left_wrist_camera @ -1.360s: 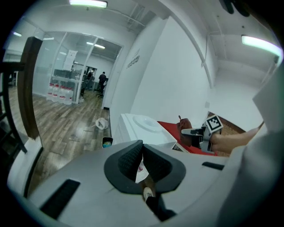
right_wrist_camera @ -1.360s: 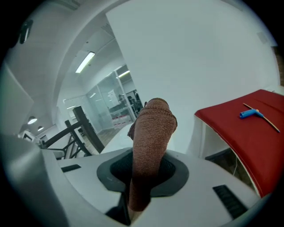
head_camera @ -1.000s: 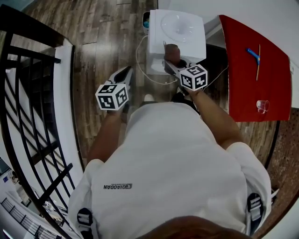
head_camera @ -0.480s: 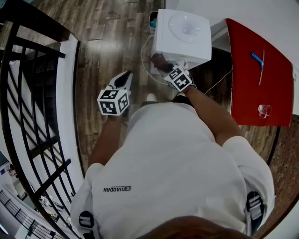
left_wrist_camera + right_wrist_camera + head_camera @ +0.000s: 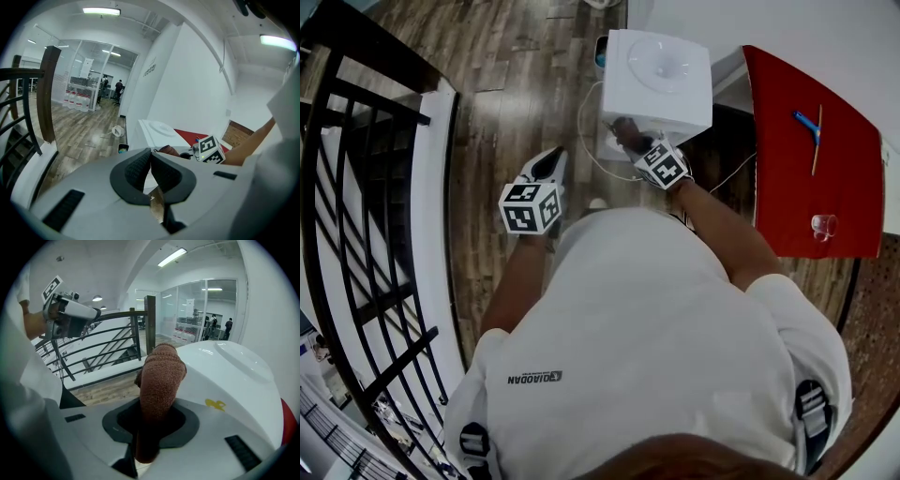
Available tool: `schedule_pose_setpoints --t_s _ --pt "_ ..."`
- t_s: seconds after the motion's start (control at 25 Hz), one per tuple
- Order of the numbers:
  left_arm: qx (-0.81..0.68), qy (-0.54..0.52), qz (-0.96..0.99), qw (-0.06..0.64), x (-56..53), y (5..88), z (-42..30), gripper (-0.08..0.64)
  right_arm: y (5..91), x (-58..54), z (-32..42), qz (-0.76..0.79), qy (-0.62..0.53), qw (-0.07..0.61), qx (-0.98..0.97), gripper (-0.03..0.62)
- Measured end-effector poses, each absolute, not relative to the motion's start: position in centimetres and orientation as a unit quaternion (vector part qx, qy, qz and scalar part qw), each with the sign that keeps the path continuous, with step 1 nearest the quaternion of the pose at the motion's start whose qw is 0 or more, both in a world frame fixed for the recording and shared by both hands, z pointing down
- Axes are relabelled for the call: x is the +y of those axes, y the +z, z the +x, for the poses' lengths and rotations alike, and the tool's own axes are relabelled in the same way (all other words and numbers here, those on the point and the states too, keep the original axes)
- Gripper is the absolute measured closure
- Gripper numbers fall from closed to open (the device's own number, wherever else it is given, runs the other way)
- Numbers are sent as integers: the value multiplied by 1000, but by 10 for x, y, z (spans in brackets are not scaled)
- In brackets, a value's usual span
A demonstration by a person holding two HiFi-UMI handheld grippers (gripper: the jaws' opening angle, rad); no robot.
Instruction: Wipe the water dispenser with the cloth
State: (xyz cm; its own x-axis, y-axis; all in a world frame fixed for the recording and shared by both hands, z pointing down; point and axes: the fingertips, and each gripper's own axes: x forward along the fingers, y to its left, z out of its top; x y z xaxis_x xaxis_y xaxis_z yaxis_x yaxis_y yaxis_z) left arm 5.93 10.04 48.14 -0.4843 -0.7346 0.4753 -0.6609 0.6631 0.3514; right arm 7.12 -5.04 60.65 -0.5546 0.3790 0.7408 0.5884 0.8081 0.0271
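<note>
The white water dispenser (image 5: 656, 80) stands on the wood floor ahead of me. My right gripper (image 5: 630, 136) is shut on a brown cloth (image 5: 622, 125) and holds it against the dispenser's near face, toward its left side. In the right gripper view the cloth (image 5: 159, 378) sticks up out of the jaws and touches the dispenser's white shell (image 5: 229, 376). My left gripper (image 5: 551, 161) hangs to the left of the dispenser, away from it, over the floor. Its pads (image 5: 138, 166) meet at the tips with nothing between them.
A red table (image 5: 806, 141) at the right carries a blue pen (image 5: 806, 120), a thin stick and a small glass (image 5: 821, 225). A black stair railing (image 5: 366, 187) runs along the left. A white cable (image 5: 589, 141) loops on the floor by the dispenser.
The right gripper has slid the cloth leftward across the dispenser's near face. The left gripper has hardly moved.
</note>
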Motion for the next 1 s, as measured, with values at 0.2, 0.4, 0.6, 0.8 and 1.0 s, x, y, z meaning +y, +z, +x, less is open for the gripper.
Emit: schedule_pose_setpoints --t_s 0.2,0.4,0.6,0.8,1.0 --pt "-855 -53 414 308 81 483 66 560 606 -85 91 -259 -133 388 -875 520" --pt "-847 -39 429 312 49 483 80 560 605 -131 110 -229 -120 392 -883 520" --pt "-842 -27 442 308 26 478 91 559 608 -172 127 -196 -101 397 -891 520" --pt "-844 -20 438 307 11 474 98 559 613 -206 140 -174 -85 401 -895 520" --pt "-850 -15 427 308 6 470 107 560 613 -236 153 -148 -67 401 -902 520"
